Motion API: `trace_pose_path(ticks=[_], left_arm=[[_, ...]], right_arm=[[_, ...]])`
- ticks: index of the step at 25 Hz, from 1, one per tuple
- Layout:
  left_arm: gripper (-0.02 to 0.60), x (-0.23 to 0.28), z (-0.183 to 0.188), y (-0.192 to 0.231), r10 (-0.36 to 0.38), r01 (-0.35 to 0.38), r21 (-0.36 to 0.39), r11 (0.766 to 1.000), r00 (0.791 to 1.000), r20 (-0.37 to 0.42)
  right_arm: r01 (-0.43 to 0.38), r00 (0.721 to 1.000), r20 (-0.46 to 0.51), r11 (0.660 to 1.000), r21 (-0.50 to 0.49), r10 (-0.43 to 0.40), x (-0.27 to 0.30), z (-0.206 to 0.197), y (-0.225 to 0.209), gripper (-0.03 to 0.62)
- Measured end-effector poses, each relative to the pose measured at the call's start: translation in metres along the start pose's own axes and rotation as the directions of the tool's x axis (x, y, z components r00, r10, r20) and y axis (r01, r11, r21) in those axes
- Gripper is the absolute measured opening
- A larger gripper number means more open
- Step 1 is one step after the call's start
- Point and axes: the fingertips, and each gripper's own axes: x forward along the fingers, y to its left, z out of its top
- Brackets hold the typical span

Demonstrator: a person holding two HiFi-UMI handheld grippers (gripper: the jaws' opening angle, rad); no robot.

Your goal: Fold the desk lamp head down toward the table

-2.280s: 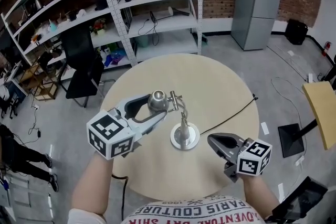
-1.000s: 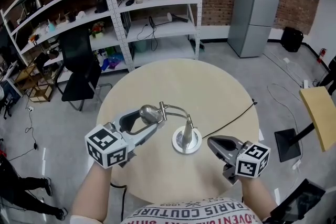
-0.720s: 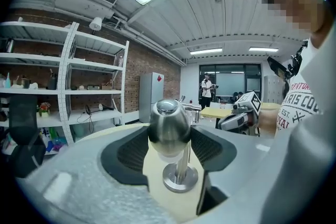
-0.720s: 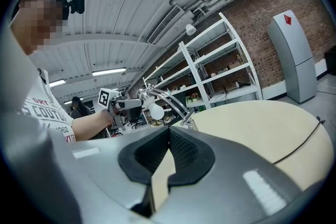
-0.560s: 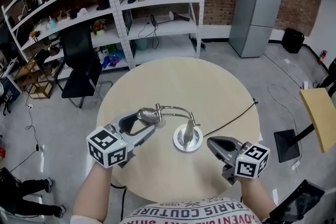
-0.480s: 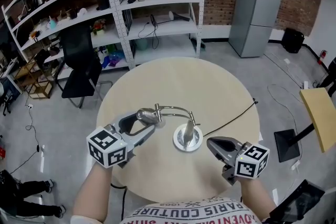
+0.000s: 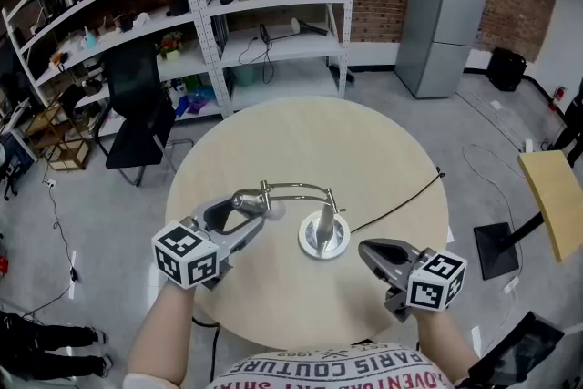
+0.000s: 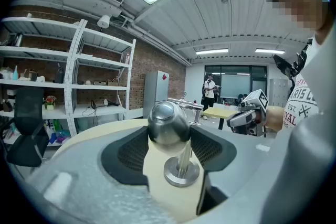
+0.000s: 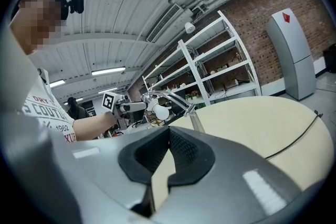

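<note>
Left claw (image 7: 246, 210) pinching lamp head (image 8: 167, 122); right claw (image 7: 378, 252) closed, idle.
Risk: unbraced lamp base (image 7: 323, 236) could tip or skid across bench (image 7: 364, 150).

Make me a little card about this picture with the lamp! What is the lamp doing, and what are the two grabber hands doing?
place: round table in a workshop
lamp: silver desk lamp, its arm bent over sideways
base: stands on the table
lamp head: shiny and round, low over the table
left gripper: fingers closed on the lamp head
right gripper: fingers together, holding nothing, beside the base and not touching the lamp
cable: black, runs from the base to the table's edge
</note>
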Motion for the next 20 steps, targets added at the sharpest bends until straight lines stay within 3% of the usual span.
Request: trace_pose_path(ticks=[20], left_arm=[[0.255,0.003,-0.046,0.013,-0.006,0.006,-0.091,0.996,1.000,0.009]], right_arm=[[0.004,1.000,-0.020,1.000,0.008,-0.004,-0.003,-0.014,0.002,0.003]])
